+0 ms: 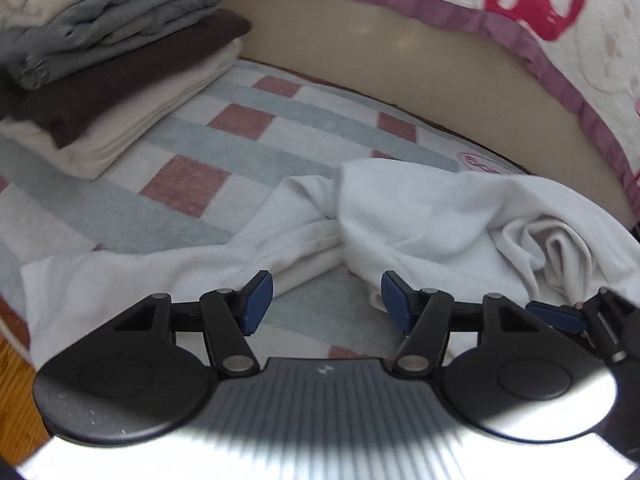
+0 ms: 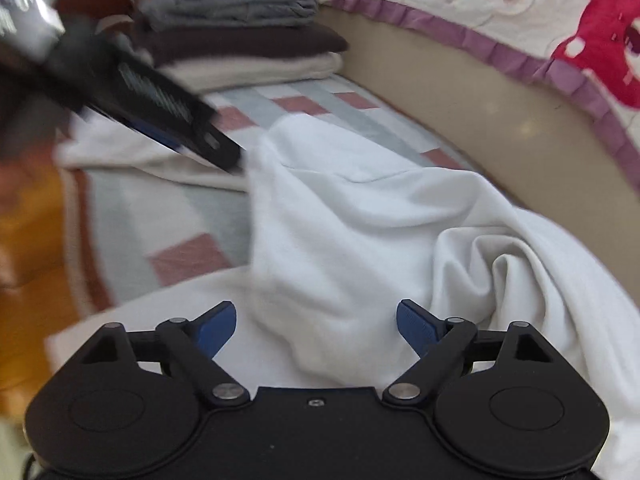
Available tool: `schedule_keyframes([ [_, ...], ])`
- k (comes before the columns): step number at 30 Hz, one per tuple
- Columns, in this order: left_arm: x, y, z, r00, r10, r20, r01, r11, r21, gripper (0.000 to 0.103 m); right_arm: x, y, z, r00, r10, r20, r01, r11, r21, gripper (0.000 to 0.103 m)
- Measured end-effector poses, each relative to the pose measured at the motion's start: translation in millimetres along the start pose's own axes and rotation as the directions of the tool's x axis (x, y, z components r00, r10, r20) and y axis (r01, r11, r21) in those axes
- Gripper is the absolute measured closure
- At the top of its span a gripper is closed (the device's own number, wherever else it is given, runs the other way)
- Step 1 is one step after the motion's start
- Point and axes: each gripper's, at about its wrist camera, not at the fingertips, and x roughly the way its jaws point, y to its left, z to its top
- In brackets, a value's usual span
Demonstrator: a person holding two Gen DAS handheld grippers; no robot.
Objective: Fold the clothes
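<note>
A crumpled white garment [image 1: 420, 216] lies on a checked blanket [image 1: 224, 148]; it also shows in the right wrist view [image 2: 360, 220]. My left gripper [image 1: 327, 300] is open and empty, just above the garment's near edge. My right gripper [image 2: 316, 328] is open and empty, low over the garment's bunched folds. The right gripper's fingers [image 1: 560, 316] show at the right edge of the left wrist view. The left gripper [image 2: 160, 120] crosses the upper left of the right wrist view, blurred, its tip near the cloth.
A stack of folded clothes [image 1: 100, 60], cream, grey and dark brown, sits at the back left [image 2: 240, 32]. A beige rail [image 1: 420, 72] with a cartoon-print quilt [image 1: 560, 20] curves along the back and right. Wooden floor [image 1: 12, 380] lies beyond the blanket's left edge.
</note>
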Motion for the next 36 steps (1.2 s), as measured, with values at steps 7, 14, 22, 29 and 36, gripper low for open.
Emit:
schedule_keyframes([
  [7,-8.0,5.7,5.7,0.992,0.087,0.088,-0.085,0.996,-0.028,0.047,-9.7,-61.2,-4.2,0.997,-0.074,0.038,0.059,0.950,0.308,0.084],
  [14,-19.3,-16.1,10.4,0.988,0.036,0.151,-0.057,0.989,0.134,0.045,-70.7,-126.0,20.2,0.984,-0.084,0.158,0.013,0.915,0.403,0.088],
  [22,-34.9,-36.3,6.3,0.972,-0.197,0.130,0.160,0.955,0.250,0.068,-144.4,-170.3,53.8,0.981,-0.099,0.166,0.035,0.936,0.351,0.088],
  [29,-51.2,-102.8,-5.6,0.939,-0.309,0.154,0.175,0.810,0.560,0.062,-163.2,-197.4,84.8,1.000,-0.025,-0.003,0.026,0.986,0.168,0.089],
  [36,-15.2,-143.9,5.8,0.909,-0.391,0.142,0.160,0.645,0.747,0.023,-155.8,-208.8,105.7,0.993,0.084,-0.078,-0.083,0.996,0.017,0.089],
])
